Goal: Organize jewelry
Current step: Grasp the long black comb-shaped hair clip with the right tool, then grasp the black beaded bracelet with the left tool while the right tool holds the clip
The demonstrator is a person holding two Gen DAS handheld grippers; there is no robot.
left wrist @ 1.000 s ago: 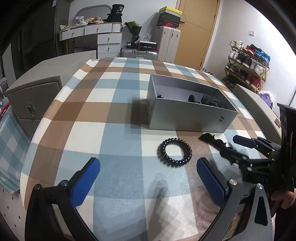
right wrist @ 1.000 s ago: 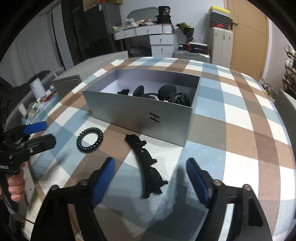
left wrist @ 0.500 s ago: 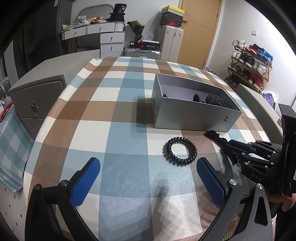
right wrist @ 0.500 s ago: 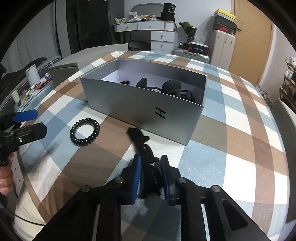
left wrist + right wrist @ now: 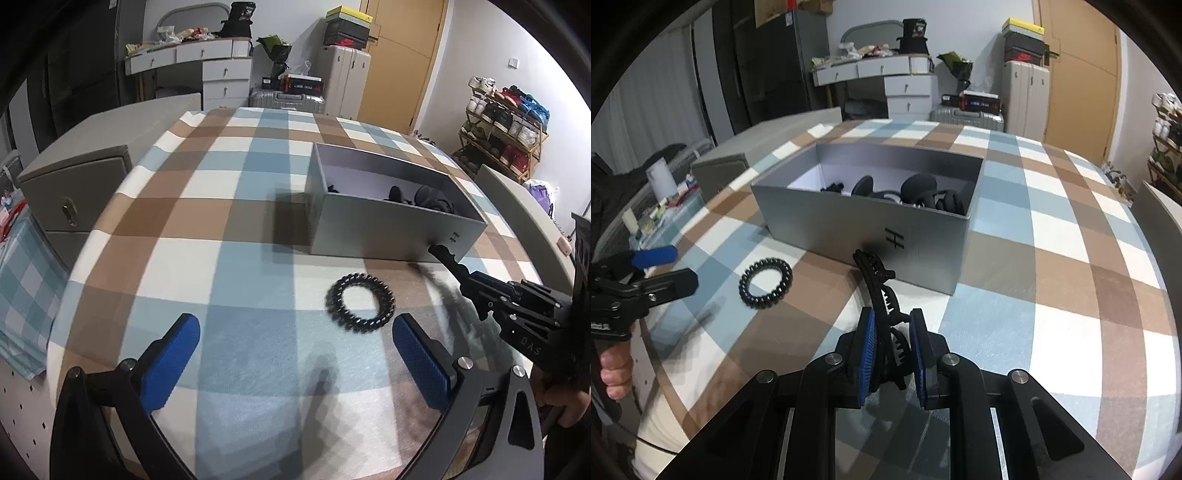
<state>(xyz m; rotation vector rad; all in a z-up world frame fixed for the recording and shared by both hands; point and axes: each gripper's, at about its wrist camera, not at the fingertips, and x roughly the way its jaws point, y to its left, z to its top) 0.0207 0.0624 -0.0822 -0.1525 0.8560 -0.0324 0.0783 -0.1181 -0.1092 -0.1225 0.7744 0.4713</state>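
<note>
Black hair clip point(image 5: 882, 306) pinched in my right tool point(image 5: 892, 350); left tool point(image 5: 295, 358) spread near hair tie point(image 5: 360, 308). Next: carry clip over grey box point(image 5: 849, 221), release.

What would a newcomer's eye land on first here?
Likely the right gripper, low in its view, shut on a long black hair clip whose tip points at the grey box. That open box, mid-table on the checked cloth, holds more black accessories. A black coil hair tie lies loose left of the clip, ahead of the open left gripper.
</note>
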